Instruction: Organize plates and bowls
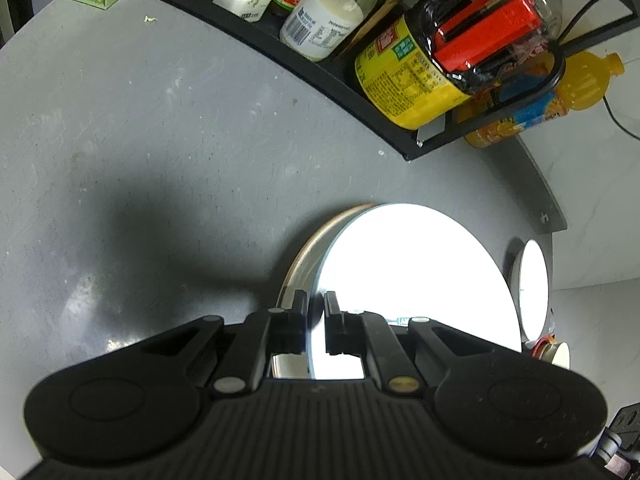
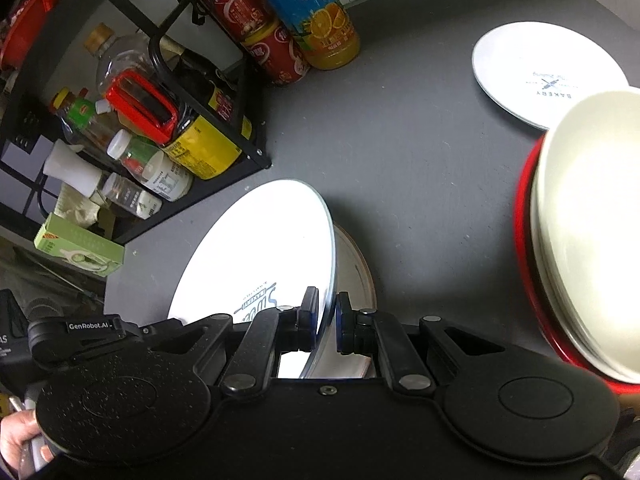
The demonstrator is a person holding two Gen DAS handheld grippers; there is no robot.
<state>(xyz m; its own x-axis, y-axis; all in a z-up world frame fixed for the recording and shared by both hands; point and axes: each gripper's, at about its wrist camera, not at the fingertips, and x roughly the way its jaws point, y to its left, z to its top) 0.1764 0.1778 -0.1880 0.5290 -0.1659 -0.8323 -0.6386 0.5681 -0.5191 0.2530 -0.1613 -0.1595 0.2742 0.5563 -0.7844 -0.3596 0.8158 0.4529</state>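
Note:
A white plate with printed lettering is held by both grippers at opposite rims, just above a brown-rimmed plate. My left gripper is shut on the white plate's edge. My right gripper is shut on the same plate, with the brown-rimmed plate under it. A second white plate marked BAKERY lies flat at the far right. A cream bowl sits in a red bowl at the right.
A black wire rack with bottles and jars stands at the back of the grey table. An orange juice bottle and red cans stand beside it. A green box lies near the table's left edge.

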